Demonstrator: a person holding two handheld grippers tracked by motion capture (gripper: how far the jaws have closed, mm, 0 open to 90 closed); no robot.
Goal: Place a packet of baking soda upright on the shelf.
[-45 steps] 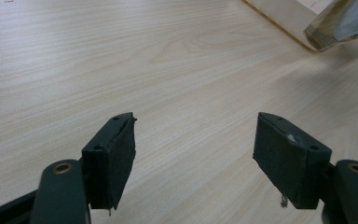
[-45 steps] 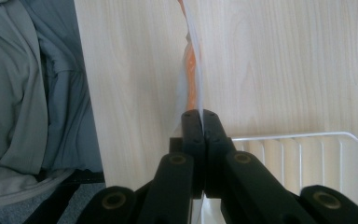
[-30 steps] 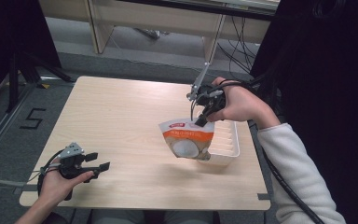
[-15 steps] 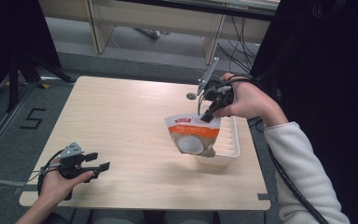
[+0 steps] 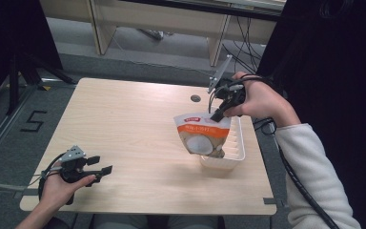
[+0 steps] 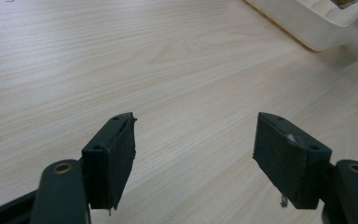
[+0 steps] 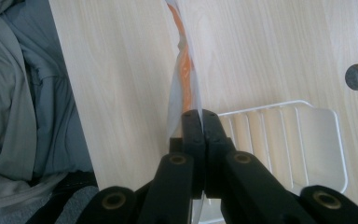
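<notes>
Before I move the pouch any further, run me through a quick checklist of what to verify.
1. Right gripper shut on the pouch at its top edge: ok.
2. Pouch hanging off the table: ok; its lower end hangs at the near left edge of the white tray, contact cannot tell.
3. Tray floor free for the pouch: ok in the right gripper view.
4. Left gripper open, empty, apart from the tray: ok.
5. Pouch sealed: cannot tell.
</notes>
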